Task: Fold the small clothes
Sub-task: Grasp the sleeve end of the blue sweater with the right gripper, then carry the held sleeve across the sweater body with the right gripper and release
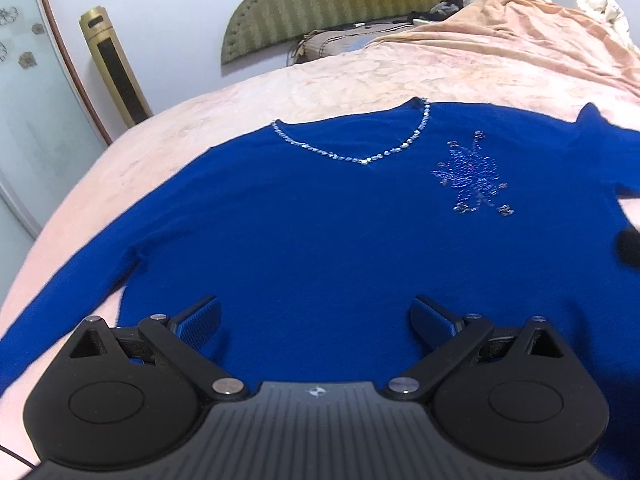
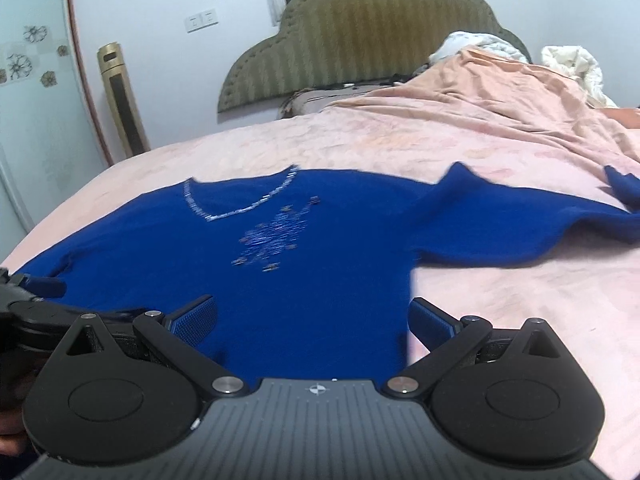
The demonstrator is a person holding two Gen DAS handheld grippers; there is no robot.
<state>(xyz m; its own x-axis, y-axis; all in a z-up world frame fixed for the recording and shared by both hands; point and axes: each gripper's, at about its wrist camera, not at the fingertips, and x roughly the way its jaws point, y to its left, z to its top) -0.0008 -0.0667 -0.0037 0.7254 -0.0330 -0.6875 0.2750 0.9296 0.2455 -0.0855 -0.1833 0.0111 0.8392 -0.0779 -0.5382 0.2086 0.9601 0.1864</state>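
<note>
L wrist: left gripper (image 1: 316, 322) spread wide, empty; blue sweater (image 1: 320, 232) flat on bed (image 1: 320, 80) just ahead (compass-like logo on body, no readable text). R wrist: right gripper (image 2: 314, 322) wide apart over sweater's hem.

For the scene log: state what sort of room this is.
Most likely a bedroom in a home. A blue sweater lies spread on a bed with a pink bedspread, backed by a padded olive headboard, with rumpled bedding beside it.
</note>
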